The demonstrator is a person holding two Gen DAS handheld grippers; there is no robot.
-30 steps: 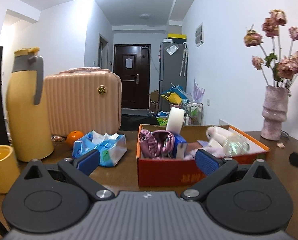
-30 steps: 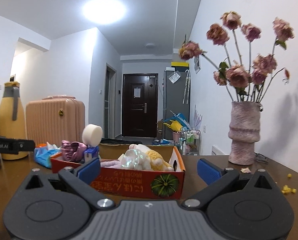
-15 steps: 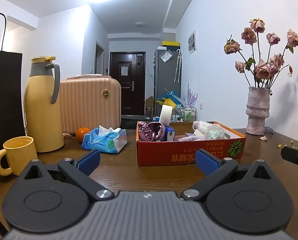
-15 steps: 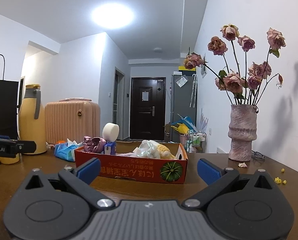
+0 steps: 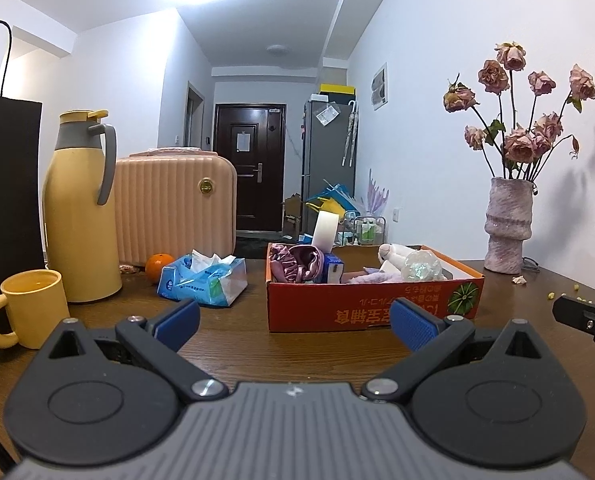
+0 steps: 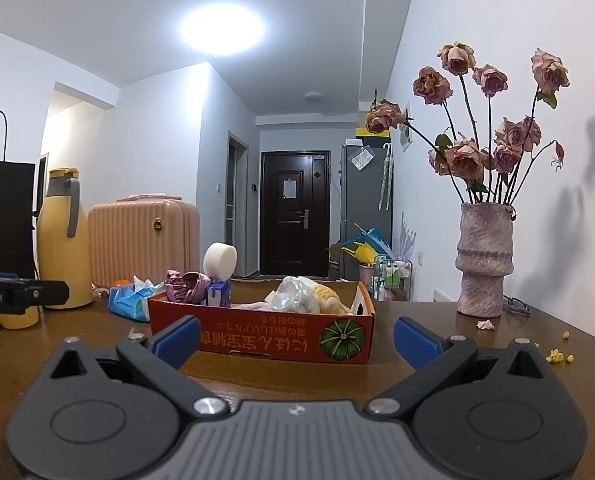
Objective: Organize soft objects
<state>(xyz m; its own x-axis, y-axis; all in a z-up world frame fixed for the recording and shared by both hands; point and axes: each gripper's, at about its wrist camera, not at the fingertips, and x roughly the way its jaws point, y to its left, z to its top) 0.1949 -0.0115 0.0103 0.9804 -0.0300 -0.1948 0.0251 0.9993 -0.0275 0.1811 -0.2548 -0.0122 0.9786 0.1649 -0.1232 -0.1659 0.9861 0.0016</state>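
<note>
You have pulled both grippers back from the red cardboard box (image 5: 371, 308); it sits farther off than a second ago. Your left gripper (image 5: 293, 320) and right gripper (image 6: 295, 338) both gape wide, holding nothing. The box lies mid-table, its long axis running left to right, printed side toward you. Inside, the crumpled purple satin cloth (image 5: 295, 264) fills the left end, the white plush toy (image 5: 393, 254) the right. The blue tissue pack (image 5: 201, 282) lies left of the box.

A ceiling light (image 6: 222, 26) glared overhead, washing the room in even, cool brightness. The dried flowers (image 6: 485, 120) cast soft shadows on the white wall (image 6: 537, 20). Fisheye bending curved the edges; corners vignetted black.
</note>
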